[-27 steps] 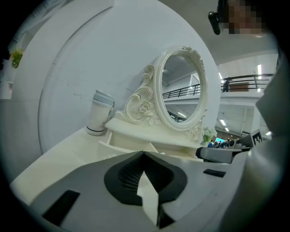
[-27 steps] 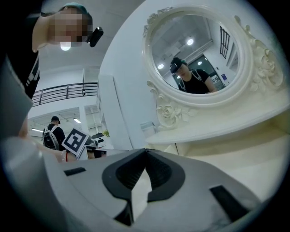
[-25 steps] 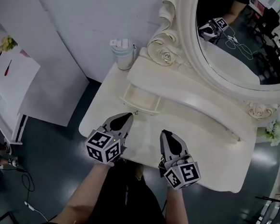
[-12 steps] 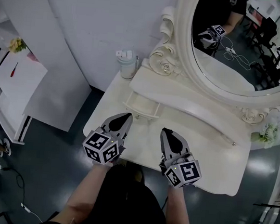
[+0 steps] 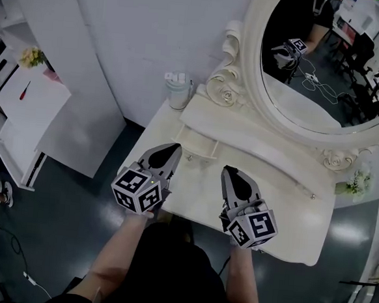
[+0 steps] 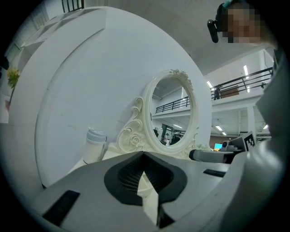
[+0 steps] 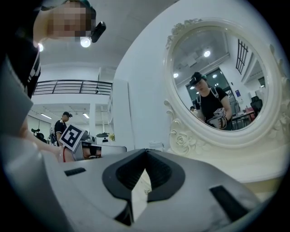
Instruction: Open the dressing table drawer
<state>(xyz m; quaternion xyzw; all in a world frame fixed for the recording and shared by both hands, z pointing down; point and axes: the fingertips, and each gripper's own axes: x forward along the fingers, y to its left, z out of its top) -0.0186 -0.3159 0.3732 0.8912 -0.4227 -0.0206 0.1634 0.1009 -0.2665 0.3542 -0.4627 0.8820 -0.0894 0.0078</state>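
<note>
- Left gripper [image 5: 170,151]: jaws pressed together, nothing between them, held over the table [image 5: 283,210] front.
- Right gripper [image 5: 229,173]: also closed and empty.
- Drawer [image 5: 200,144]: below the shelf's left end, near the bottle [image 5: 177,91]. It seems to stand partly out, with its knob [image 5: 189,158] just ahead of the left tips.
- Recommendation: spread the left jaws, pinch the knob squarely and pull straight back, keeping level so the drawer does not bind.
</note>
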